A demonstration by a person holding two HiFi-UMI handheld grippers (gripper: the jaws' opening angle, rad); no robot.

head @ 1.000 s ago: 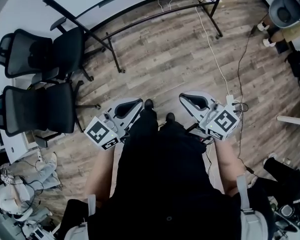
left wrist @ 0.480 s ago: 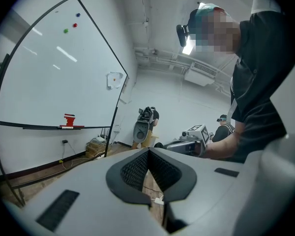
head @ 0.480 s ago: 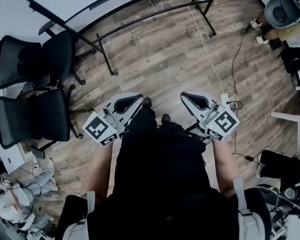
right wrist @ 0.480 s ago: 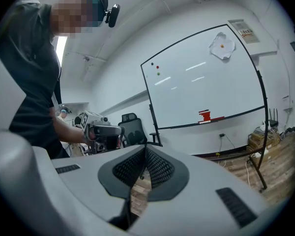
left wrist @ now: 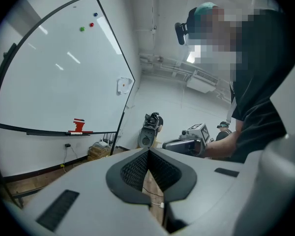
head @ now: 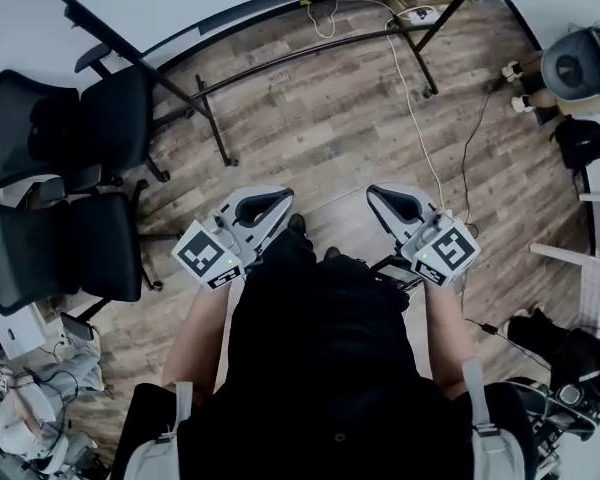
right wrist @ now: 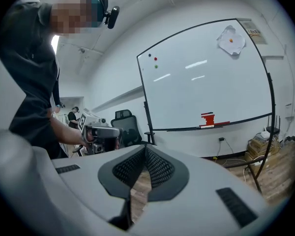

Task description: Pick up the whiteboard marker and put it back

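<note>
Since a second ago both tongs have travelled forward over the wooden floor [head: 330, 118], and the whiteboard [right wrist: 206, 82] ledge has come into sight at the top edge of the head view. Left tongs [left wrist: 148, 151] are closed together with nothing between them; right tongs [right wrist: 145, 147] likewise, shut and empty. The whiteboard marker [right wrist: 214, 126] lies on the board's ledge just under a red block [right wrist: 207, 118], well apart from both tongs. Two black chairs [head: 70, 238] stand at my left.
</note>
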